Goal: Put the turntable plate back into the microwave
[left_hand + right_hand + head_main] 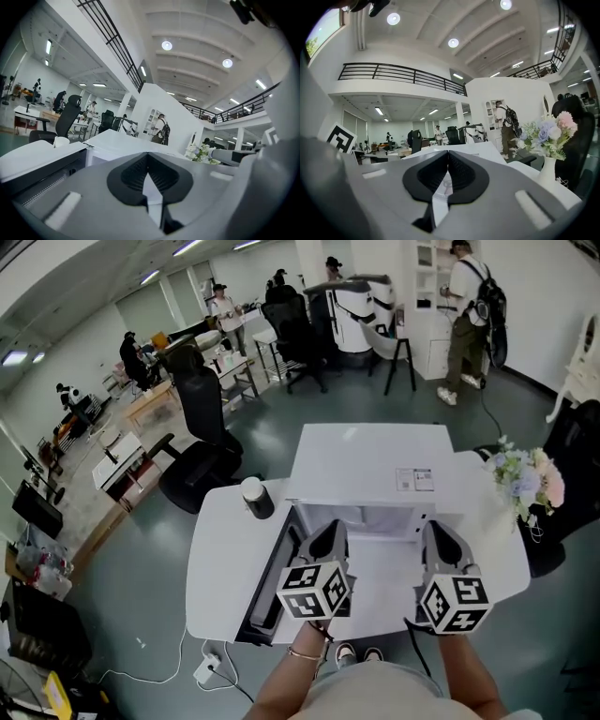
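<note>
The white microwave (370, 465) stands on a white table (220, 549), its door (272, 579) swung open to the left and its cavity (361, 519) facing me. My left gripper (328, 529) and right gripper (439, 529) are held side by side in front of the opening, both pointing at it. The left gripper (147, 153) is shut with nothing between its pads. The right gripper (448, 152) is also shut and holds nothing. I cannot make out a turntable plate in any view.
A white cup with a dark band (255, 496) stands on the table left of the microwave. A vase of flowers (525, 479) sits at the table's right end. Office chairs (202, 442), desks and several people fill the room behind. A power strip (208, 669) lies on the floor.
</note>
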Tool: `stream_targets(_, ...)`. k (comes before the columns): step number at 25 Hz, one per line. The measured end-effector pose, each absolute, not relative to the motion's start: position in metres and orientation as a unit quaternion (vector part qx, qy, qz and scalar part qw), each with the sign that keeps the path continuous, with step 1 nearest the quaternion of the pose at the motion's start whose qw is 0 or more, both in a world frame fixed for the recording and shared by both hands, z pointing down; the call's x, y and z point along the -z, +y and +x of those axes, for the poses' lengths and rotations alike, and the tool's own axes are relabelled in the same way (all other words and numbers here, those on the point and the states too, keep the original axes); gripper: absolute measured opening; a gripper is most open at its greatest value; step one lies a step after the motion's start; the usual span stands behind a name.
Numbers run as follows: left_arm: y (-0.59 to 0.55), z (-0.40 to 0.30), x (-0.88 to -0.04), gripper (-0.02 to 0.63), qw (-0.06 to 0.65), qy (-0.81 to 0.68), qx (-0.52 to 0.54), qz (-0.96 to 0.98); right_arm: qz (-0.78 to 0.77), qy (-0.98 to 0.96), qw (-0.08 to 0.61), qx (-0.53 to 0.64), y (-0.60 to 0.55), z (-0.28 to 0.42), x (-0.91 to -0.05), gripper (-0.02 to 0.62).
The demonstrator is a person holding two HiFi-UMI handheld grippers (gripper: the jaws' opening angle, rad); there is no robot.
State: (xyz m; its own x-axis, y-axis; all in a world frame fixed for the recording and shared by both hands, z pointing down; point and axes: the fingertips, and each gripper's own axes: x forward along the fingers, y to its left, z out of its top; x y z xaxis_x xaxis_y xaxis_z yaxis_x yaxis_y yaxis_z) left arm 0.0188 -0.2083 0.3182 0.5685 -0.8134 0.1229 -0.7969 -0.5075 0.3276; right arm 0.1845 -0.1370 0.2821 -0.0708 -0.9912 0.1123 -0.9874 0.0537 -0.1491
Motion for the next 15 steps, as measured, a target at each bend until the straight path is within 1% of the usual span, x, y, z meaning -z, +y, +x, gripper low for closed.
stream_targets(5, -0.208, 0.018, -0.322, 0.000, 0.178, -0.465, 0.017, 0.867, -0.688, 0.718, 0.020, 0.102, -0.138, 0.189, -0.286, 0.011)
stream_targets(9, -0.210, 0.018, -0.324, 0.000, 0.179, -0.466, 0.013, 0.867, -0.685, 0.721, 0.007, 0.104, -0.141, 0.188, -0.290, 0.009)
stream_targets(15, -0.213, 0.019, -0.326, 0.000, 0.177, -0.465, 0.009, 0.868, -0.687, 0.717, 0.012, 0.119, -0.147, 0.190, -0.294, 0.009)
